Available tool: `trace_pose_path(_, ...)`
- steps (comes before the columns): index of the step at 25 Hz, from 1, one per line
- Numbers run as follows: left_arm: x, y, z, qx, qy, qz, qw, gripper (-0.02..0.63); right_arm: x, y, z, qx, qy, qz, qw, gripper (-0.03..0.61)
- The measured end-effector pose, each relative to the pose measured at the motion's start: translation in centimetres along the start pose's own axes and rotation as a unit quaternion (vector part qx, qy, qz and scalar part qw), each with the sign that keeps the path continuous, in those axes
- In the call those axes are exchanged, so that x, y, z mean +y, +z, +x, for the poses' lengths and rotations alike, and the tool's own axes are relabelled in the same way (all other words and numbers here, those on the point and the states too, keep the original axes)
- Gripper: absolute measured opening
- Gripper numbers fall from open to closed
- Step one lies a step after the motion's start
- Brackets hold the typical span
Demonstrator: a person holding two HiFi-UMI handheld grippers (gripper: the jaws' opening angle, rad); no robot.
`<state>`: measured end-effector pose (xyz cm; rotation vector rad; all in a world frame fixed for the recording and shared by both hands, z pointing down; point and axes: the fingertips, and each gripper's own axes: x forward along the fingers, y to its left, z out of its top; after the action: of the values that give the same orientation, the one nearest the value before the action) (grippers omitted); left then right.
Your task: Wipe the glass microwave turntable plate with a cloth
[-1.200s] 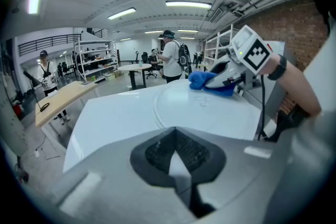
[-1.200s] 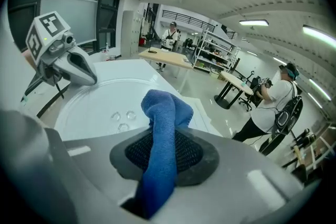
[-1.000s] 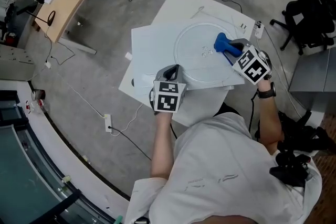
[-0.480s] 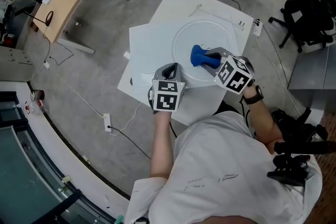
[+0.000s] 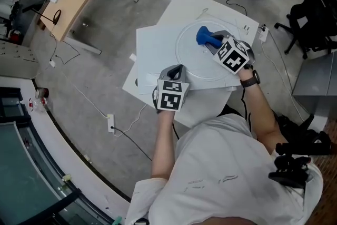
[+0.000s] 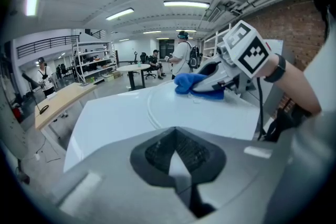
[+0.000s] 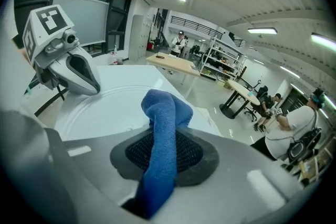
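Blue cloth point(image 5: 204, 36) in right gripper point(image 5: 212, 43), on plate point(image 5: 192, 63)

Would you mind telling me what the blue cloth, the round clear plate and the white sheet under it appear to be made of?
Blue cloth: soft fuzzy textile, probably microfibre; it folds limply and shows a nap.
Round clear plate: apparently glass, glossy; the white shows through and its rim glints.
White sheet: smooth, rigid-looking board, slightly glossy; material unclear.

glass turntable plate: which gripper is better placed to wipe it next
Right. The right gripper is shut on the blue cloth, which is already over the far part of the glass turntable plate. The left gripper sits at the plate's near rim, jaws together, with no cloth.
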<state>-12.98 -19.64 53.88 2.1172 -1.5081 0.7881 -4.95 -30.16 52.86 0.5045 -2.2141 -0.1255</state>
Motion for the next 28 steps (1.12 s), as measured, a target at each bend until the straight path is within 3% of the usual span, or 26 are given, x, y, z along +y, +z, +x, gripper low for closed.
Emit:
trace_pose_path(5,0.1,-0.1,0.1,-0.001,-0.001,0.0,1.0,0.002,-2.8,-4.0,-2.0,0.026,-0.042,0.037,0.998,0.081)
trace_pose_path(11,0.2,-0.1,0.0,-0.001,0.0,0.0,1.0,0.002,0.1,-5.3,-5.0,0.049,-0.035,0.006,0.998,0.077)
trace_pose_path(21,0.2,-0.1,-0.1,-0.001,0.002,0.0,1.0,0.002,9.1,0.4,-2.7,-0.007,0.062,-0.058,0.996,0.072)
trace_pose_path(24,0.2,0.1,0.0,0.002,-0.003,-0.008,1.0,0.002,8.6,2.2,-1.1,-0.028,0.074,-0.067,0.995,0.083)
trace_pose_path(28,0.0,0.1,0.0,0.001,-0.004,-0.006,1.0,0.002,5.0,1.7,-0.2,-0.029,0.04,-0.04,0.998,0.081)
